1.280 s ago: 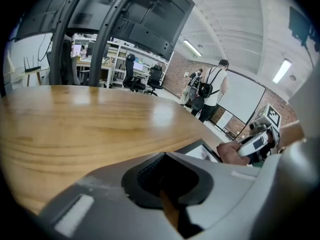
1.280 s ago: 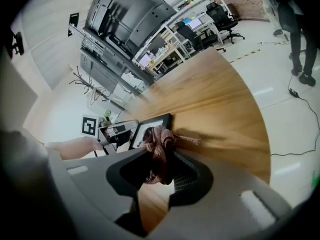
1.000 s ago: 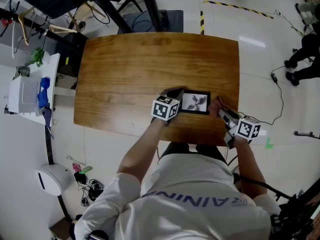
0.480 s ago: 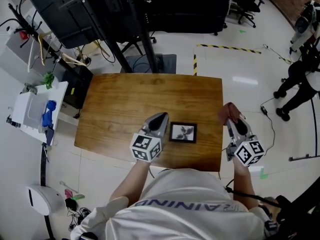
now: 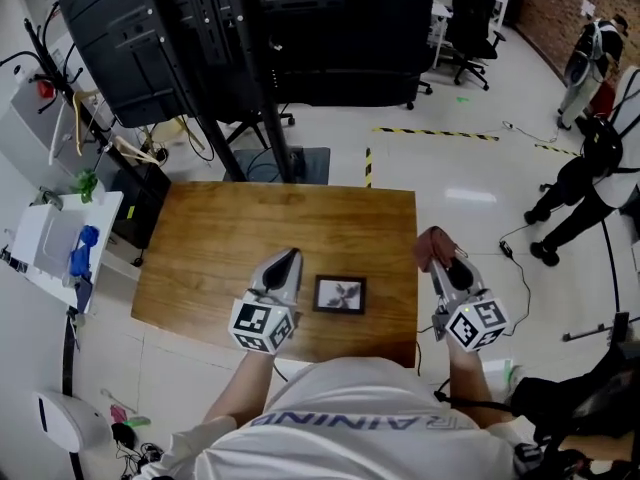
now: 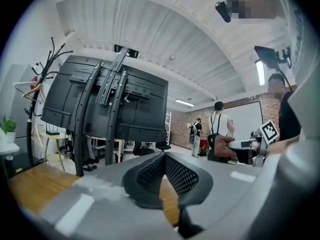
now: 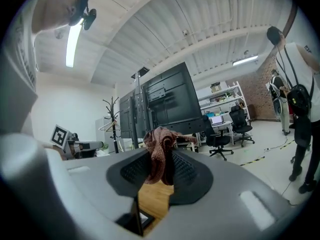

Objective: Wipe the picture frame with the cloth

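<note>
- The picture frame (image 5: 340,295) lies flat on the brown tabletop (image 5: 250,223). It is close to the near edge, a bit to the right of the middle.
- The left gripper (image 5: 287,259) is just to the left of the frame. Its 2 jaws are pressed together, and there is nothing between them.
- The right gripper (image 5: 441,261) is by the right edge of the tabletop, away from the frame.
- Its 2 jaws pinch a reddish-brown cloth (image 5: 434,244). The cloth sticks out of the jaw tips in a scrunched-up bunch.
- The cloth is not touching the frame.
- Both grippers point away from the person, toward the far edge.
- A big black screen (image 5: 250,28) on a stand is past the far edge of the tabletop.
- Some people (image 5: 580,178) stand on the floor off to the right.
</note>
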`<state>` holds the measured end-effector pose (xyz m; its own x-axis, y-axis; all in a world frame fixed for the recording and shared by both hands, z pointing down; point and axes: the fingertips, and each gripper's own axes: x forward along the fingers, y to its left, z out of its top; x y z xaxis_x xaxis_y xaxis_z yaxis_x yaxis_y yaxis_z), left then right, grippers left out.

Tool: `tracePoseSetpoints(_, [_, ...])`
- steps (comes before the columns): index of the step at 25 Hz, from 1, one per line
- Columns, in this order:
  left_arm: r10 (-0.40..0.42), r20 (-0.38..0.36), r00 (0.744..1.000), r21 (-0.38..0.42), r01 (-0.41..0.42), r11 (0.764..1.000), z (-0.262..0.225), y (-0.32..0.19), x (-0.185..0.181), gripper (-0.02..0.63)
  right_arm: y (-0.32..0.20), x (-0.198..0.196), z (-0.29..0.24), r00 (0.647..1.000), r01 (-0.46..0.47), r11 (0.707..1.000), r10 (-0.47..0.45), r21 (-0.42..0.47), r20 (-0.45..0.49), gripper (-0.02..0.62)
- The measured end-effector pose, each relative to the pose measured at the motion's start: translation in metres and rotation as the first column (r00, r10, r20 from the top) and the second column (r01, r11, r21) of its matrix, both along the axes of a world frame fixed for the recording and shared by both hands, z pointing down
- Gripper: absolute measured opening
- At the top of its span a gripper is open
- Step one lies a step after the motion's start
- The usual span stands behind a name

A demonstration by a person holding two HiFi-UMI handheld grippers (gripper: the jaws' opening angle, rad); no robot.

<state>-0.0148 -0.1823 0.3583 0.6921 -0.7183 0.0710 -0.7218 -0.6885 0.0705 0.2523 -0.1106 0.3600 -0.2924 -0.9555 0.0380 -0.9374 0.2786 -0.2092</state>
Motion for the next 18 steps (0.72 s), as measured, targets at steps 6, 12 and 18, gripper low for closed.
tracePoseSetpoints(6, [0.015, 0.031, 0.999, 0.023, -0.016, 1.000, 0.000, 0.006, 0.016, 0.005, 0.008, 0.002, -0.001, 1.000, 0.014, 1.000, -0.014, -0.015, -0.010, 0.107])
tracePoseSetpoints(12, [0.023, 0.018, 1.000, 0.007, -0.023, 1.000, 0.006, 0.010, 0.019, 0.005, 0.009, -0.001, 0.005, 1.000, 0.027, 0.999, -0.027, -0.037, -0.013, 0.107])
tracePoseSetpoints(18, [0.013, 0.012, 1.000, -0.009, -0.013, 1.000, 0.013, 0.011, 0.013, 0.004, 0.010, -0.006, 0.008, 0.999, 0.035, 0.998, -0.036, -0.043, -0.022, 0.107])
